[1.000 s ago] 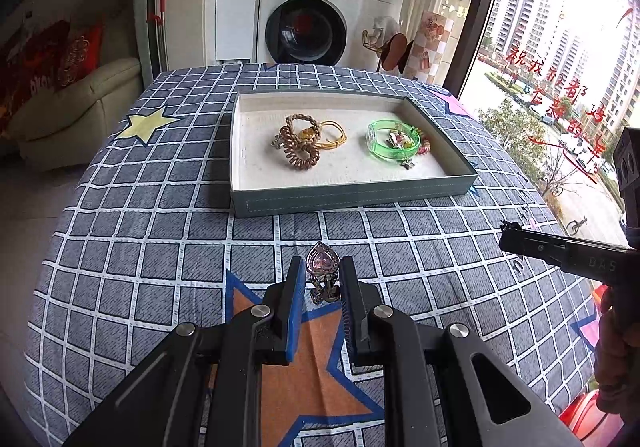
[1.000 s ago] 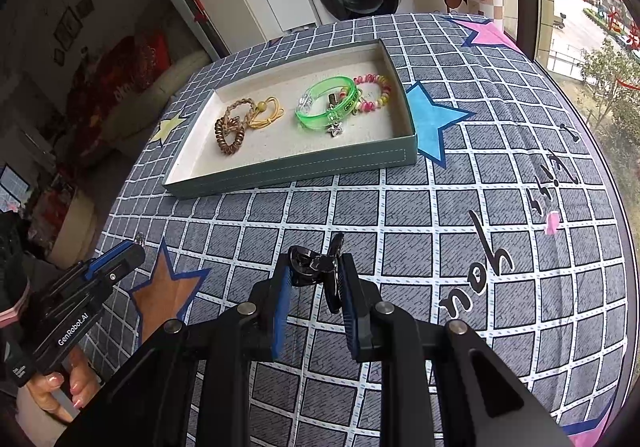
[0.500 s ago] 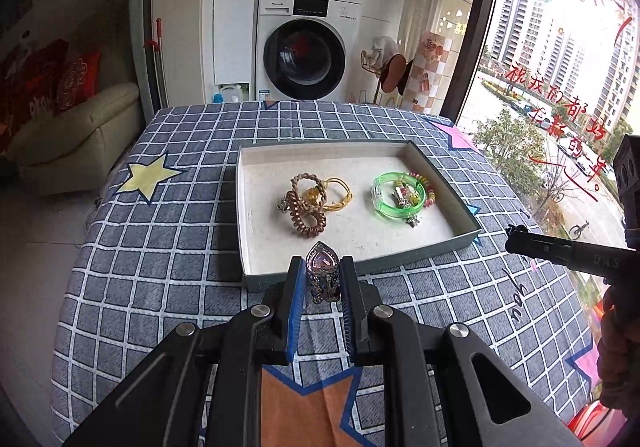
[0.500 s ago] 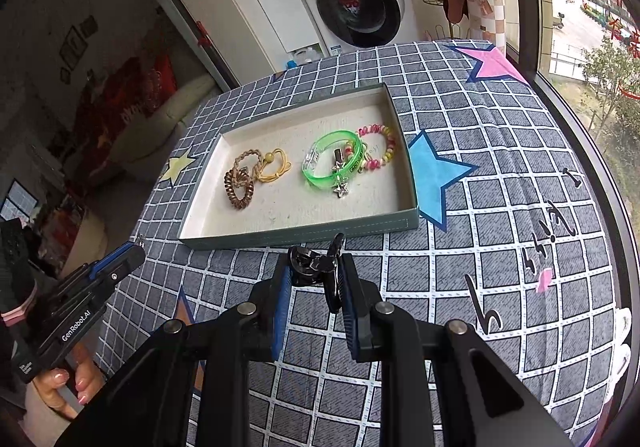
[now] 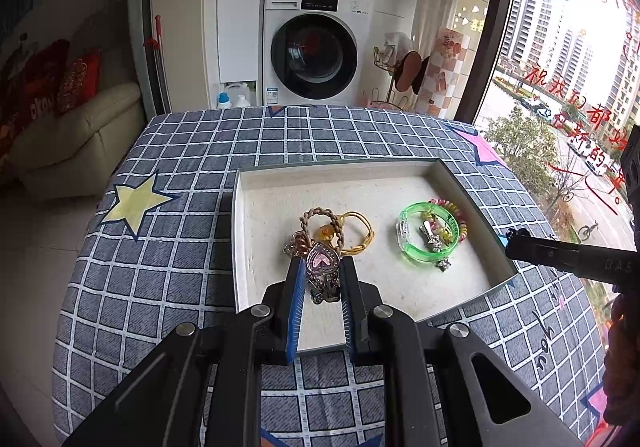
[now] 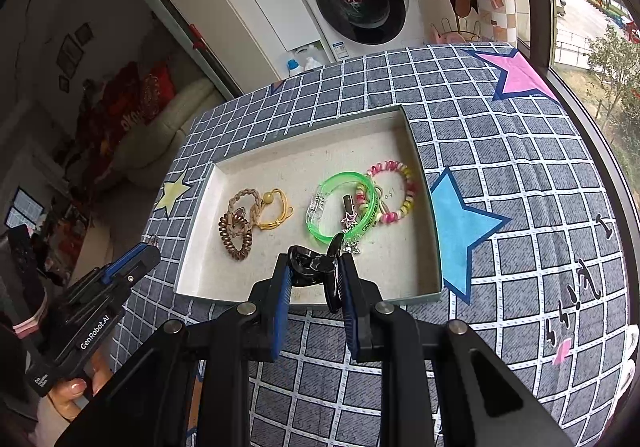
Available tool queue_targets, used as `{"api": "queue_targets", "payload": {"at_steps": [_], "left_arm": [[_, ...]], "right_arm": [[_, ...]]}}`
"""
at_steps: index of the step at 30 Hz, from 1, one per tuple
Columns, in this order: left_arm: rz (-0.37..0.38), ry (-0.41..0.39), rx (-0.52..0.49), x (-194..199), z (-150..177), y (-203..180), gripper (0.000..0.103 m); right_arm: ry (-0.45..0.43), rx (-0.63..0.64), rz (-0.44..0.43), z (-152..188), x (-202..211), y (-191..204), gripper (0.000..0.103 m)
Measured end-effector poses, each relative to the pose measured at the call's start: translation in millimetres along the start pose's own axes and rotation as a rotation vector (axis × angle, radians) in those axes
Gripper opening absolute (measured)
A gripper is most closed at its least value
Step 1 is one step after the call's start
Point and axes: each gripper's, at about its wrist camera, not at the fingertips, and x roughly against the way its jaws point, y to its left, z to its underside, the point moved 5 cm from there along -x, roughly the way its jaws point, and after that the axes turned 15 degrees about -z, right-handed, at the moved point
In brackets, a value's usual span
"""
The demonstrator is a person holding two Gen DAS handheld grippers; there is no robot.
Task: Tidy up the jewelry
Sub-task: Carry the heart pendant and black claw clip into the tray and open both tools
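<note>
Left gripper (image 5: 320, 283) clamped on a heart-shaped pink gem clip (image 5: 322, 263), jaws narrowed to the clip's width, hanging over the near edge of the tray (image 5: 476, 195). Right gripper (image 6: 314, 279) pinching a black hair clip (image 6: 316, 267), same deal, over the tray's near rim (image 6: 434, 255). Already inside: green bangle (image 6: 340, 203), beaded bracelet (image 6: 394, 187), brown coil tie (image 6: 235, 233), yellow cord (image 6: 276, 209). Bracelet mostly hidden behind the bangle from the left wrist; coil tie blocked there by the gem clip. Tiny charm by the bangle hard to make out.
</note>
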Motion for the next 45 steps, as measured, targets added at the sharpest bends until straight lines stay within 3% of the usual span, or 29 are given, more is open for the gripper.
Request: {"api": "queue_targets", "payload": {"at_steps": [20, 31, 45], "left_arm": [[-0.031, 0.093, -0.038, -71.0, 13.0, -22.1, 0.03], [-0.104, 0.08, -0.068, -88.7, 12.0, -27.4, 0.03], [-0.181, 0.036, -0.113, -87.8, 13.4, -32.4, 0.03]], "right_arm": [[0.147, -0.05, -0.015, 6.5, -89.0, -21.7, 0.025], [0.096, 0.023, 0.125, -6.8, -94.4, -36.9, 0.025], [0.078, 0.042, 0.143, -1.0, -94.4, -36.5, 0.028]]}}
